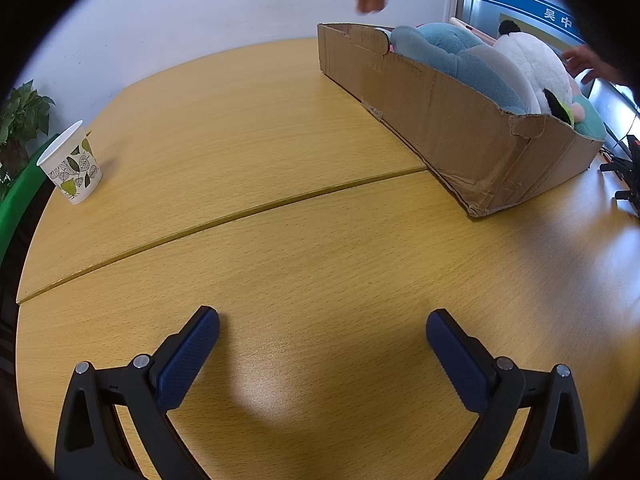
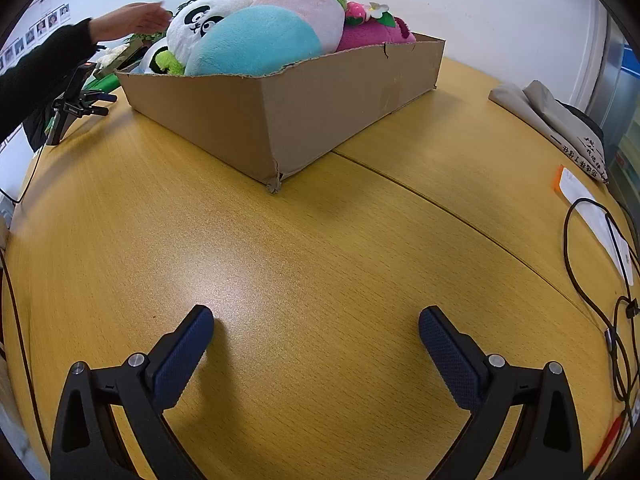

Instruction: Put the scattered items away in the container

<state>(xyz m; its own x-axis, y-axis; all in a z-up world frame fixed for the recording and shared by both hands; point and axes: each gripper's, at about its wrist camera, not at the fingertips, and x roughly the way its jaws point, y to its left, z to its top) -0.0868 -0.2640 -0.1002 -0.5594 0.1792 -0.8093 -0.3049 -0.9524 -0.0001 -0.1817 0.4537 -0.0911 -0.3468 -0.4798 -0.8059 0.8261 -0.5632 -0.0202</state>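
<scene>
Cardboard box (image 2: 280, 120) is sitting on the table (image 2: 300, 260), w/ plush toys (image 2: 256, 40) piling inside it above the rim. In my left view the paper cup (image 1: 72, 164) is standing well apart to the box's left, near the table edge. In my right view a tripod (image 2: 74, 108) is standing just left of the box; folded cloth (image 2: 552, 120) & cable (image 2: 600, 300) are lying well right of it.
</scene>
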